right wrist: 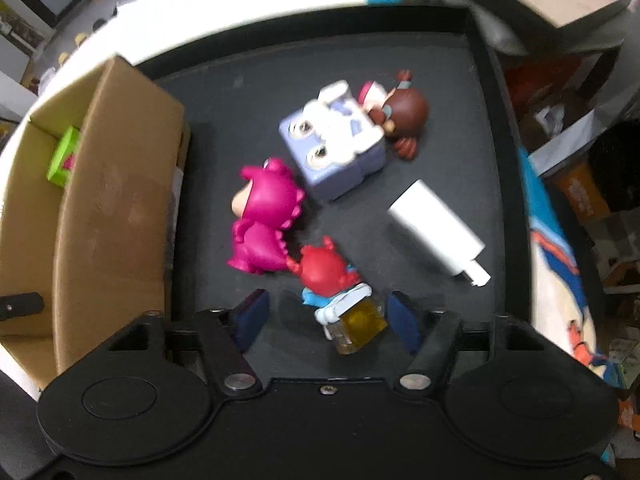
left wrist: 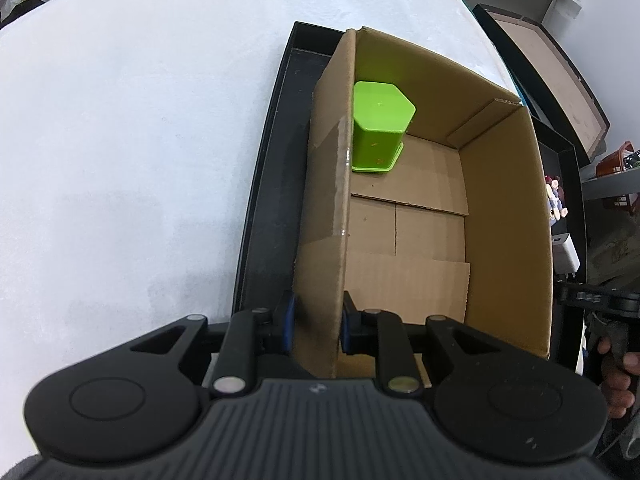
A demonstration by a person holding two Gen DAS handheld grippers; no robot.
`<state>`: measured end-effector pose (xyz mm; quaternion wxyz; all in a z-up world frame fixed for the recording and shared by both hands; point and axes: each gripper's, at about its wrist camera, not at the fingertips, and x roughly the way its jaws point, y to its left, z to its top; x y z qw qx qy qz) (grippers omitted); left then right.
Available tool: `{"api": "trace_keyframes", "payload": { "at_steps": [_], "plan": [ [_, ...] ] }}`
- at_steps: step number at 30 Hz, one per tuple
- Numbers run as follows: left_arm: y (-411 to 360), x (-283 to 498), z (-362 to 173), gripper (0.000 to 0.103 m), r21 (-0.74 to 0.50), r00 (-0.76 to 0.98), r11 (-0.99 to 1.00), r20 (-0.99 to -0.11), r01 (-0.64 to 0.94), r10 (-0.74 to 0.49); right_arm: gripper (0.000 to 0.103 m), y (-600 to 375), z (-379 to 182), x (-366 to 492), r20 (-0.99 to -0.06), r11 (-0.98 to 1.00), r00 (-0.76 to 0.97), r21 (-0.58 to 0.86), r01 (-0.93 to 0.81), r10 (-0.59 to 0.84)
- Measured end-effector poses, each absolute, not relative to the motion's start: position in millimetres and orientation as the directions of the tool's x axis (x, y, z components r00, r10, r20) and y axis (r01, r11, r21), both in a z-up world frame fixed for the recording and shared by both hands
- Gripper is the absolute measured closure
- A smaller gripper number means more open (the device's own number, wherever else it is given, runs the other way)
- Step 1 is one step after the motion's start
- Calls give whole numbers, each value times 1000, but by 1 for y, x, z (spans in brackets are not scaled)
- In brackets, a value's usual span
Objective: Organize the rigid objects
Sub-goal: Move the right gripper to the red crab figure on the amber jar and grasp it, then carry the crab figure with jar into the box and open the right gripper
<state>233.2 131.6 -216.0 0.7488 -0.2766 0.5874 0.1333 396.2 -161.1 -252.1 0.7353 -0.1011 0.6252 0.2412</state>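
Note:
My left gripper (left wrist: 318,326) is shut on the near left wall of an open cardboard box (left wrist: 332,208), one pad on each side. A green hexagonal container (left wrist: 380,130) stands upside down in the box's far left corner. My right gripper (right wrist: 328,320) is open over a black tray (right wrist: 248,80), its blue fingers (right wrist: 252,314) on either side of a red figurine on a yellow base (right wrist: 336,284). A magenta figurine (right wrist: 268,216), a lavender block toy (right wrist: 336,140), a brown-haired doll (right wrist: 400,116) and a white charger (right wrist: 436,232) lie further out on the tray.
The cardboard box (right wrist: 116,200) stands at the tray's left end, on a white table (left wrist: 120,140). A second black tray with a brown board (left wrist: 552,80) lies to the far right. Cluttered shelves and bags sit beyond the table's right edge.

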Motion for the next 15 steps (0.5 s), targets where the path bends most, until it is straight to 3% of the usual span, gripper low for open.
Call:
{"api": "trace_keyframes", "payload": {
  "at_steps": [2, 4, 15],
  "plan": [
    [132, 233, -217, 82, -261, 276, 810, -953, -525, -128, 62, -156, -250, 391, -968, 851, 150, 98, -517, 202],
    [131, 233, -216, 82, -263, 280, 814, -951, -518, -129, 68, -155, -248, 389, -967, 849, 152, 98, -519, 204],
    [134, 232, -220, 82, -281, 285, 813, -947, -510, -149, 68, -187, -228, 384, -960, 905, 151, 162, -394, 238]
  ]
}}
